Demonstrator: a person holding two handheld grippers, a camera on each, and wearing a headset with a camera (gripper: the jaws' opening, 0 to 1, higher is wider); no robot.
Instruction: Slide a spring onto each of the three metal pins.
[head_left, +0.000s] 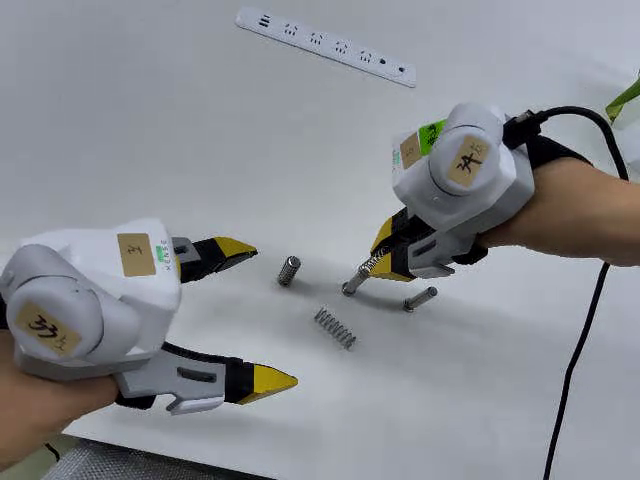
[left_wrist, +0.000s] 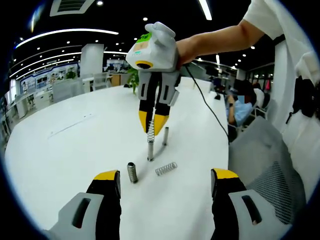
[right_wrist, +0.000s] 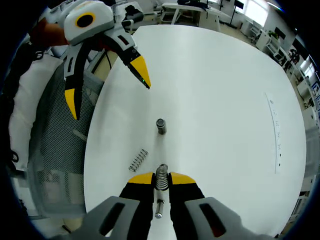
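My right gripper (head_left: 381, 264) is shut on a small spring (head_left: 372, 265) whose lower end meets the top of an upright metal pin (head_left: 353, 284). The right gripper view has that spring (right_wrist: 161, 177) between the yellow tips, with the pin (right_wrist: 159, 207) beneath it. A second pin wearing a spring (head_left: 289, 270) stands to the left. A bare pin (head_left: 420, 298) stands to the right. On the white table (head_left: 150, 130) lies a loose spring (head_left: 335, 328). My left gripper (head_left: 254, 315) hovers open at the lower left, nothing in it; its own view faces the loose spring (left_wrist: 166, 168).
At the far side of the table lies a white power strip (head_left: 325, 45). A black cable (head_left: 590, 330) runs down the right from the right gripper. The table's near edge (head_left: 300, 465) is just below the left gripper. A person (left_wrist: 240, 107) sits beyond the table.
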